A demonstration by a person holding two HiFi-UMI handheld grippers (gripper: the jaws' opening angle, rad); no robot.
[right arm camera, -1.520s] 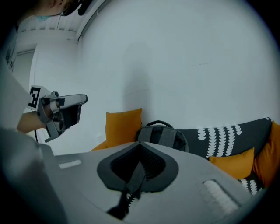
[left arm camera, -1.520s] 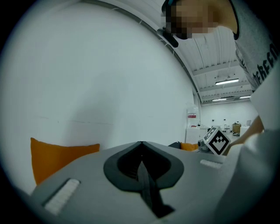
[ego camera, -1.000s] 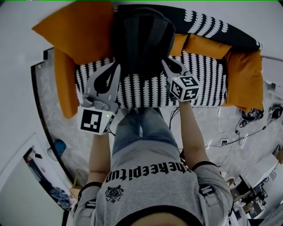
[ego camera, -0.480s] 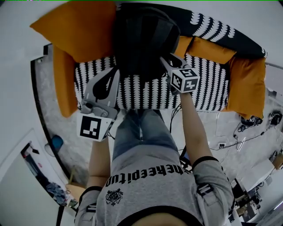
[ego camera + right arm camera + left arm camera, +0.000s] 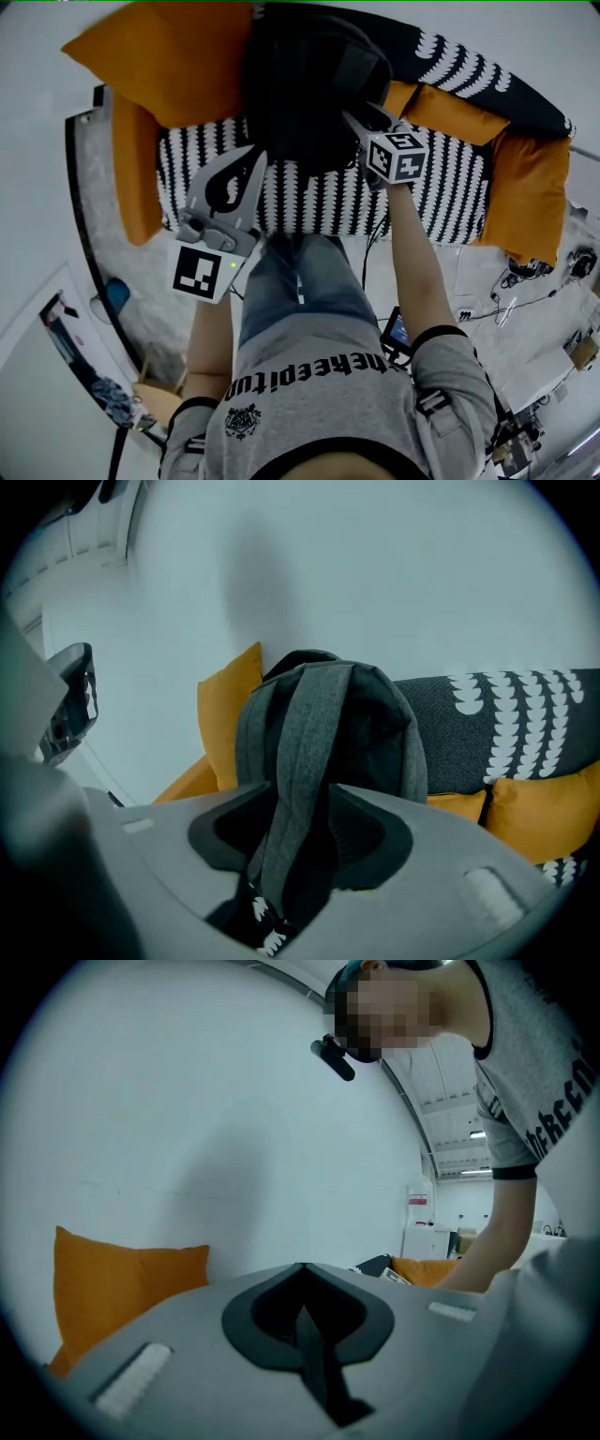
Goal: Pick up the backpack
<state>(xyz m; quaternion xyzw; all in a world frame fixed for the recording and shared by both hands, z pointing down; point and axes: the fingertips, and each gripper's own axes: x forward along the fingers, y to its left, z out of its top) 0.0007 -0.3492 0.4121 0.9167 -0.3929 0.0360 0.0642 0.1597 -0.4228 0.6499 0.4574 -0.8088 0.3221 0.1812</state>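
Observation:
A dark grey backpack [image 5: 309, 84] stands upright on the sofa seat against the backrest; the right gripper view shows it [image 5: 375, 733] close ahead. One grey shoulder strap [image 5: 300, 789] hangs down its front and runs between the jaws of my right gripper [image 5: 305, 799]. Those jaws are opening, and there is a gap on each side of the strap. In the head view my right gripper [image 5: 361, 117] sits at the backpack's lower right edge. My left gripper [image 5: 255, 155] hovers over the seat front, left of the bag, shut and empty; its tips [image 5: 302, 1267] meet.
The sofa [image 5: 309, 202] has a black-and-white pattern. Orange cushions lie to the left [image 5: 169, 56] and right [image 5: 530, 178] of the bag. The person's legs [image 5: 300, 272] stand at the seat front. Cables [image 5: 497, 300] trail on the floor at right.
My right gripper has moved forward and down toward the backpack's front, and its jaws have spread apart. The left gripper has stayed almost where it was.

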